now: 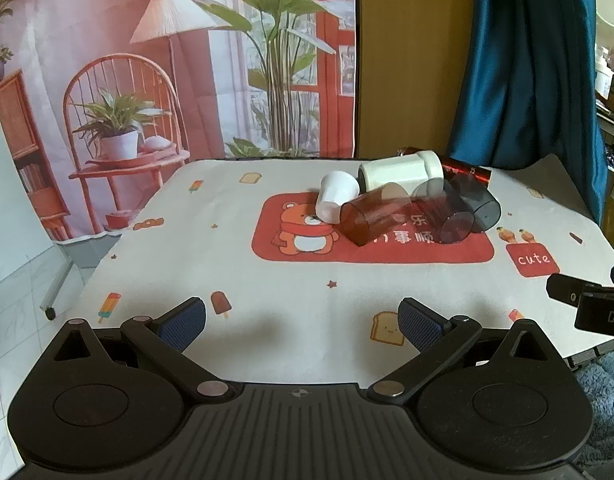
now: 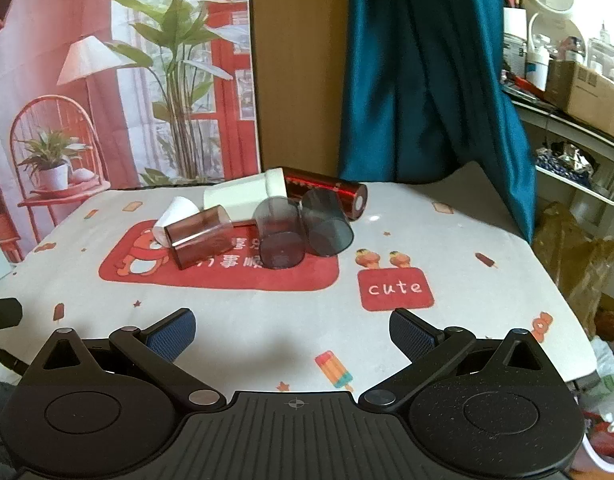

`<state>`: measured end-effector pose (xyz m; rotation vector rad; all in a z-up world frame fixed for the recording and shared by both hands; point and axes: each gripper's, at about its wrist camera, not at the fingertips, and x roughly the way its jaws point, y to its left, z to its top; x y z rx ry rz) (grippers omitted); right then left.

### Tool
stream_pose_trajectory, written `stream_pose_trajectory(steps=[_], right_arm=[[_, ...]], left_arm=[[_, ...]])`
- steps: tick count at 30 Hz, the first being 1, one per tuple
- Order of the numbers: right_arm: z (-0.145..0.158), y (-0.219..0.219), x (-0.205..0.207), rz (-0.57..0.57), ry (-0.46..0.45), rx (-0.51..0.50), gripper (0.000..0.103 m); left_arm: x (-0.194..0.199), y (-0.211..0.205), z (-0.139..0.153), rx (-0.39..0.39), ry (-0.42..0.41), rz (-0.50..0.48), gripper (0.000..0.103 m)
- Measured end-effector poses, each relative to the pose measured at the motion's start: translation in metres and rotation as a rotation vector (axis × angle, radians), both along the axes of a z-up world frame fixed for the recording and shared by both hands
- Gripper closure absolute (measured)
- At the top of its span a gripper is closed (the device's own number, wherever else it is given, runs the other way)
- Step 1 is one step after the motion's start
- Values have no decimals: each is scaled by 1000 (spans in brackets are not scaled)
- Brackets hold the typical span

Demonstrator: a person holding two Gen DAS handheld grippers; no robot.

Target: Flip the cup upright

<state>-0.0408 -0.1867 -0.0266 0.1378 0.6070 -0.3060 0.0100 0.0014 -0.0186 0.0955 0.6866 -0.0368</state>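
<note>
Several cups lie on their sides in a heap on the tablecloth's red bear patch. A small white cup [image 1: 335, 197] [image 2: 175, 216] lies at the left. A brown see-through cup [image 1: 373, 216] [image 2: 201, 236] lies next to it. Two smoky grey see-through cups [image 1: 473, 204] [image 2: 281, 232] [image 2: 327, 222] lie to the right. A large white cup [image 1: 401, 170] [image 2: 243, 196] and a shiny dark red cup [image 2: 327, 194] lie behind. My left gripper [image 1: 303, 322] and right gripper [image 2: 293, 334] are both open, empty, above the table's near part, well short of the cups.
The table [image 1: 267, 300] [image 2: 487, 280] carries a white cartoon-print cloth. A printed backdrop [image 1: 147, 60] and blue curtain [image 2: 427, 80] hang behind. Cluttered shelves [image 2: 579, 88] stand at the right. The other gripper's black body [image 1: 591, 300] shows at the left wrist view's right edge.
</note>
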Motion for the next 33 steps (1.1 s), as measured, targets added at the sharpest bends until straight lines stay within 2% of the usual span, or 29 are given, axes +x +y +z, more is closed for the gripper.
stream_pose_trajectory(steps=[5, 8, 12, 16, 20, 23, 28, 33], right_arm=[[-1, -10, 16, 1, -1, 14, 0], [-4, -18, 31, 2, -9, 21, 0], [-13, -28, 54, -10, -1, 51, 0], [-23, -37, 71, -19, 3, 79, 0], [-38, -48, 82, -33, 36, 106, 0], [-46, -58, 88, -45, 57, 132, 0], [-55, -75, 91, -78, 62, 157, 0], [-68, -95, 93, -129, 87, 200, 0]], left_arm=[[17, 5, -5, 2, 40, 5, 0], [35, 5, -5, 12, 35, -16, 0], [76, -3, -6, 47, 6, -88, 0], [131, -17, -10, 45, 6, -176, 0], [173, -42, -20, 66, -44, -272, 0], [206, -66, -35, 105, 29, -343, 0], [249, -78, -59, 103, 111, -349, 1], [269, -85, -86, 116, 179, -409, 1]])
